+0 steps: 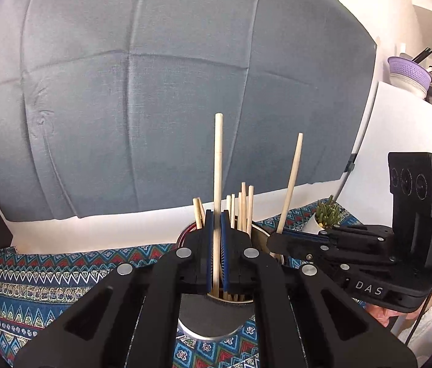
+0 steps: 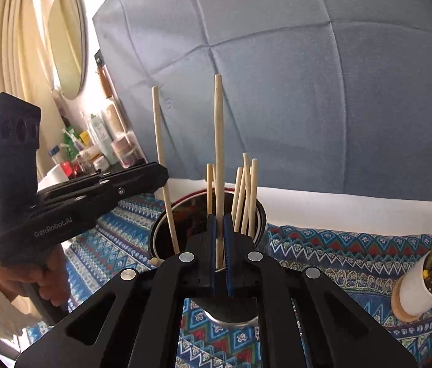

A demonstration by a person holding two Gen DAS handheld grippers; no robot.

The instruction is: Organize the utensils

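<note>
A metal cup stands on the patterned cloth with several wooden chopsticks upright in it. My left gripper is shut on one chopstick, which stands vertical over the cup's mouth. In the right wrist view that same chopstick reaches down inside the cup, held by the left gripper. My right gripper is shut on another chopstick, also upright above the cup. From the left wrist view the right gripper comes in from the right, its chopstick leaning.
A small cactus in a white pot sits on the cloth to the right of the cup. A grey-blue padded panel fills the background. Bottles and jars crowd a shelf at left, and a purple colander sits far right.
</note>
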